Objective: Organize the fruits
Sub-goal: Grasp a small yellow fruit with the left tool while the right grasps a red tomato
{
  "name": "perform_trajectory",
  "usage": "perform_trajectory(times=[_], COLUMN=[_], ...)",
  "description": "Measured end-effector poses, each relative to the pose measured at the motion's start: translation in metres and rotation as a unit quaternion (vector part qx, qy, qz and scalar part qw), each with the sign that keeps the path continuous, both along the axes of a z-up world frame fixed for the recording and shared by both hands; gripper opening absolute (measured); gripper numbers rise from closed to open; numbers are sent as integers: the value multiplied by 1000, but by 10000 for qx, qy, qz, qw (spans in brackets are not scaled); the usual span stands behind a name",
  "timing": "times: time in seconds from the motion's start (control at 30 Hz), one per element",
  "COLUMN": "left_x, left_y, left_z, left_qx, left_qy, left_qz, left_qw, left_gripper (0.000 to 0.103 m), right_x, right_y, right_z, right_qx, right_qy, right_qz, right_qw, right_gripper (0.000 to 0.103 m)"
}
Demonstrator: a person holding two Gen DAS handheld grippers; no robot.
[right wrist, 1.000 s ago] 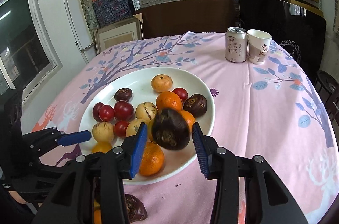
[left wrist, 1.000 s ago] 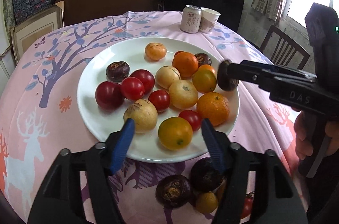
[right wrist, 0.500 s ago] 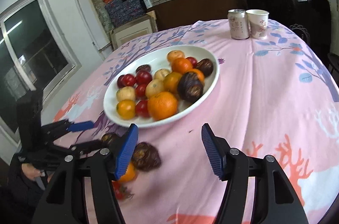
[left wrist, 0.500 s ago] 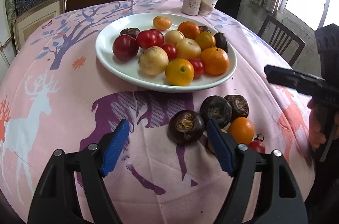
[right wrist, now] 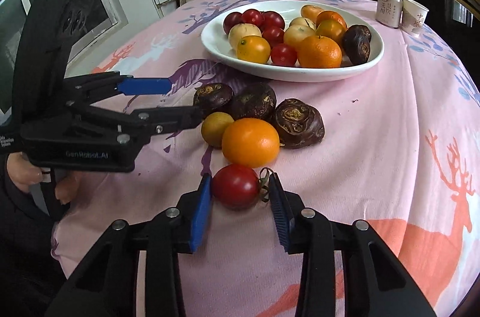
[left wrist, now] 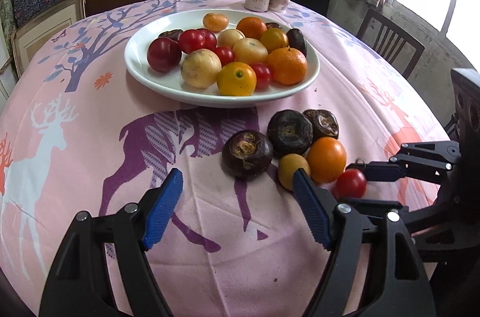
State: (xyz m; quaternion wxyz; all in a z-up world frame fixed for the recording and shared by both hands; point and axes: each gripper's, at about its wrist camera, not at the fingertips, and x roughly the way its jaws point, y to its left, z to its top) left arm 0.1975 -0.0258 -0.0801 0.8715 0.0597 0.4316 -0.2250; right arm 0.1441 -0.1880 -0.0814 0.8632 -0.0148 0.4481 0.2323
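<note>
Since a moment ago the right gripper (right wrist: 240, 198) has left the white plate (right wrist: 300, 74) and dropped to the red tomato (right wrist: 236, 186) lying on the pink tablecloth (right wrist: 390, 137) nearest the loose pile, its jaws closing around it, left pad touching. The left gripper (left wrist: 237, 209) hovers half open and empty beside the dark fruit (left wrist: 247, 153). Next seems to be a firm but gentle squeeze, then a lift to the plate.
</note>
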Motion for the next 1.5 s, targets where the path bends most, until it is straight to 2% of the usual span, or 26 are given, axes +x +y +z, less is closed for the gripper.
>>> perform_trajectory(times=[0.17,0.27,0.3,0.33,0.4,0.43,0.47,0.53,0.63,0.77,0.8,0.9,0.97,1.13,1.5], left_x=[-14,-18,-18,-19,-19,-19,-18,-19,-19,-9,-8,-9,-11,-17,-20], left_y=[-17,-32,-38,-42,-45,-46,-47,-50,-54,-53,-53,-54,-55,-49,-34], left_z=[-2,-6,-7,-9,-9,-9,-10,-11,-12,-13,-13,-13,-13,-7,2], left_qx=[221,515,628,699,770,699,683,711,702,673,660,665,619,447,352], left_qy=[-121,-246,-302,-300,-349,-305,-259,-245,-254,-240,-228,-249,-233,-313,-478], left_qz=[-367,-478,-504,-539,-555,-632,-678,-744,-805,-597,-600,-639,-706,-719,-277], left_qw=[9990,9972,9963,9956,9949,9951,9950,9944,9940,9957,9958,9954,9953,9959,9978], left_gripper=[74,72,66,50,44,33,28,26,26,39,39,37,25,25,25], right_x=[-5,-1,2,3,4,4,4,4,6,5,5,5,4,4,1], right_y=[-27,-51,-56,-60,-63,-62,-62,-62,-66,-65,-64,-64,-64,-66,-69], right_z=[12,8,6,5,5,5,5,4,1,1,1,1,0,1,2], right_qx=[36,263,358,480,579,601,628,704,870,924,911,908,896,891,891], right_qy=[-432,-369,-323,-264,-256,-276,-283,-247,-137,-124,-128,-135,-128,-163,-176], right_qz=[-479,-747,-790,-809,-801,-764,-723,-678,-688,-632,-614,-614,-627,-658,-712], right_qw=[9979,9962,9957,9952,9948,9949,9950,9949,9937,9936,9939,9939,9939,9937,9933], right_gripper=[35,35,35,35,36,36,36,36,36,36,36,36,36,36,36])
